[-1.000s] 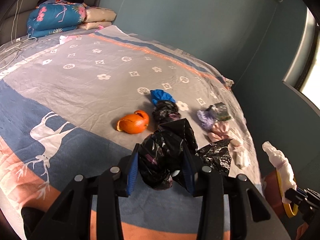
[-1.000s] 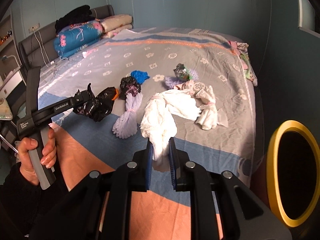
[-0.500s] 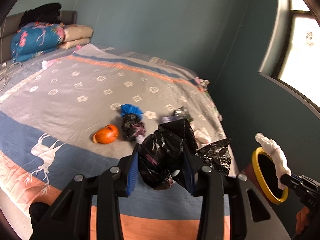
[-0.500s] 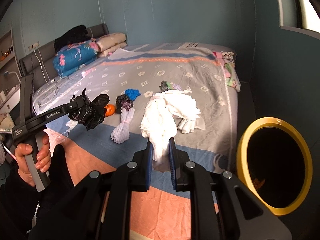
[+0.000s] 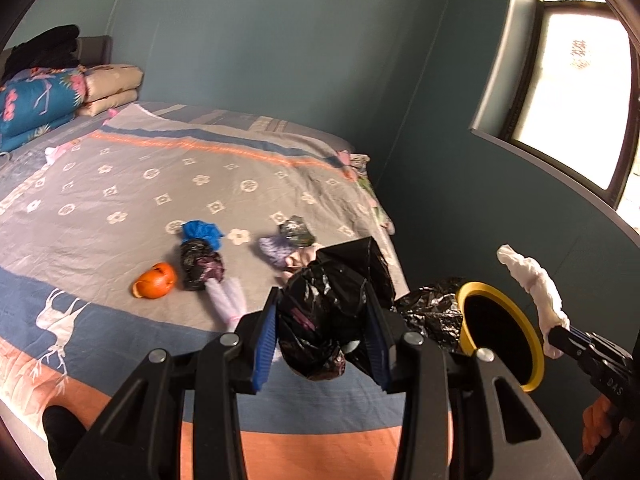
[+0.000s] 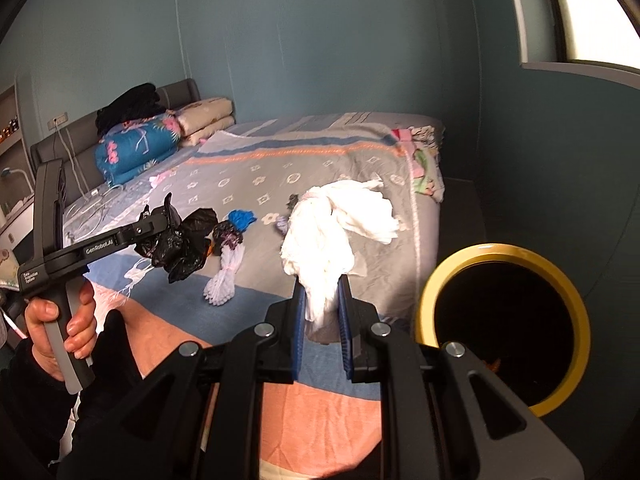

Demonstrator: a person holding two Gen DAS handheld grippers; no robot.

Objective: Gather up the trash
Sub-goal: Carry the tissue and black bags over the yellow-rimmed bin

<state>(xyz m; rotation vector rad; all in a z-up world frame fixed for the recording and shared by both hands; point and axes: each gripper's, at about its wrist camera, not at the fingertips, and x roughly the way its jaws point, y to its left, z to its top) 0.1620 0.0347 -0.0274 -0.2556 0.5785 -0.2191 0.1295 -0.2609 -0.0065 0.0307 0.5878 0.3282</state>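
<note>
Trash rides in both: the left hand-held gripper (image 5: 322, 334) clamps a black bag (image 5: 320, 320), the right hand-held gripper (image 6: 322, 316) pinches a white wad (image 6: 320, 248). Carry each over the yellow-rimmed bin (image 6: 502, 330), near right of the bed (image 6: 320, 160), before releasing.

We see a glossy, crinkled black plastic bag (image 5: 324, 320) — a soft white wad (image 6: 320, 248), cloth or paper — and a matt cotton bedspread (image 5: 120, 184).

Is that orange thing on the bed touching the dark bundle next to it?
Apart. The left wrist view shows a strip of grey bedspread between the orange peel and the dark bundle.
</note>
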